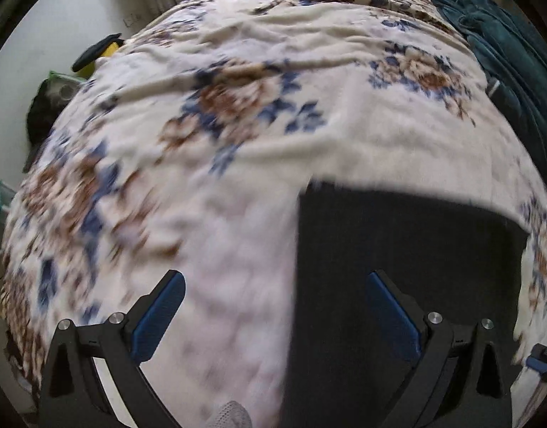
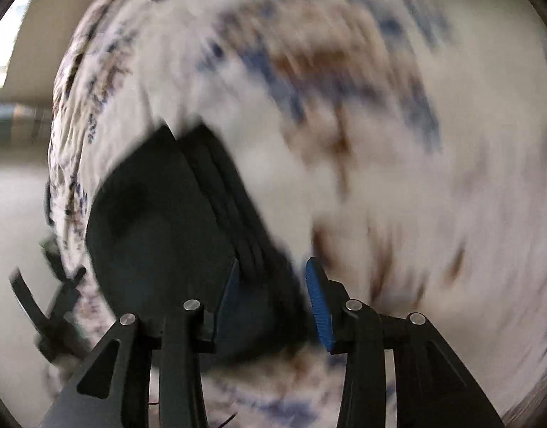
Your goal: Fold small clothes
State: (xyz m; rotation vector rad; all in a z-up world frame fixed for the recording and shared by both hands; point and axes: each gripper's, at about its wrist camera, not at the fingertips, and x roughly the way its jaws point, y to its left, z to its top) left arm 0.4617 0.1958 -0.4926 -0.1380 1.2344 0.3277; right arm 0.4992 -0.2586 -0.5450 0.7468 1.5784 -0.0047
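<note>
Both claws spread, nothing gripped: left gripper [image 1: 275, 281], right gripper [image 2: 273, 267] over dark garment [image 1: 398, 267]. Risk: blurry pics, prob. fast motion, could pinch floral blanket [image 1: 237, 214] w/ the hem.

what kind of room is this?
Probably a bedroom: a floral blanket covers what looks like a bed, with a black garment laid on it and teal clothes heaped at the far edge.

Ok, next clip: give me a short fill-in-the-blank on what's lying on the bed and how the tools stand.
1. The flat dark garment lies on a cream floral ____.
2. The left tool has its jaws ____.
3. The crumpled cloth at the bed's far edge is ____ in colour.

Missing: blanket; open; teal
</note>
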